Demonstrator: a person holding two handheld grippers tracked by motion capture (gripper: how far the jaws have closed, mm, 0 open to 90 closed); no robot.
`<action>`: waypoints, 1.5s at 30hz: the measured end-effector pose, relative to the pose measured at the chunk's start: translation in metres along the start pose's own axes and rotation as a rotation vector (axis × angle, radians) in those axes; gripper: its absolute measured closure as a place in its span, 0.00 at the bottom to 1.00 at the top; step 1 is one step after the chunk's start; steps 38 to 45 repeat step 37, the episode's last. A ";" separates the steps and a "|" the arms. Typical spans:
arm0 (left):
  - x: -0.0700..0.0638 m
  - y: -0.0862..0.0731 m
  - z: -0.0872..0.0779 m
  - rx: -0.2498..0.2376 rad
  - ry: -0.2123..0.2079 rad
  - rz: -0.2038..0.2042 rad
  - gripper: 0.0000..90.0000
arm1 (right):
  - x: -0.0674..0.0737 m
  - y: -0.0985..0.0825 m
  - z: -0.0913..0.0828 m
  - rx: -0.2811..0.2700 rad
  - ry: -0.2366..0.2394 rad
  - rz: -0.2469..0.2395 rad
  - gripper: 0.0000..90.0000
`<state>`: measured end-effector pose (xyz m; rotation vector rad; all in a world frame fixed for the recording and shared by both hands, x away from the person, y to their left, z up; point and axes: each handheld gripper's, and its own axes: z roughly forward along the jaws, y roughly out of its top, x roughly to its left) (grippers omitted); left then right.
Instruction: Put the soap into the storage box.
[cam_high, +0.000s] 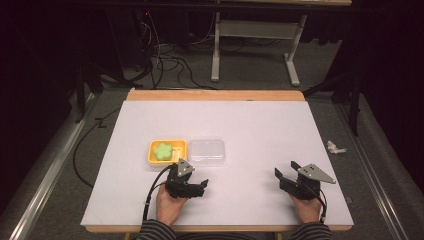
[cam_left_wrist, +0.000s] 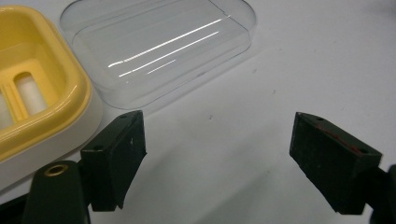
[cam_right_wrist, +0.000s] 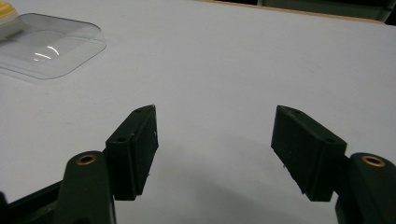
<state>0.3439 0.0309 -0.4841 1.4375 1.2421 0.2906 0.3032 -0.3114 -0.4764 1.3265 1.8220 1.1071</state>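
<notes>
A yellow soap dish (cam_high: 167, 151) is sitting on the white table (cam_high: 260, 125), a bit left of the middle. A green soap (cam_high: 163, 150) shaped like a flower is lying inside it. Right next to the dish, touching or almost touching its right side, a clear plastic lid (cam_high: 206, 151) is lying flat.

The left gripper (cam_high: 192, 186) is waiting just in front of the dish and lid. Its jaws are standing wide apart and holding nothing. The right gripper (cam_high: 286, 176) is resting far off to the right, and its jaws are also wide apart and holding nothing.

The lid is looking thin, light and shiny, so it will probably be slippery and may bend a little. Pinching its raised rim looks like the best way to hold it. The soap is looking small and smooth, so a soft squeeze on its sides should do.

Counting now: one dish, one soap, one lid, two grippers. A little crumpled white scrap (cam_high: 335, 147) is lying on the floor beside the table.
</notes>
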 end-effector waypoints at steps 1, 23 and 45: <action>0.000 -0.001 0.000 -0.004 0.002 -0.001 0.21 | 0.000 0.000 0.000 0.000 0.000 0.000 0.36; 0.001 -0.010 0.004 -0.030 0.034 0.036 0.21 | 0.000 0.000 0.000 0.001 -0.001 -0.001 0.36; 0.000 -0.011 0.003 -0.042 0.035 0.047 0.21 | 0.000 0.000 0.000 0.004 -0.002 -0.003 0.36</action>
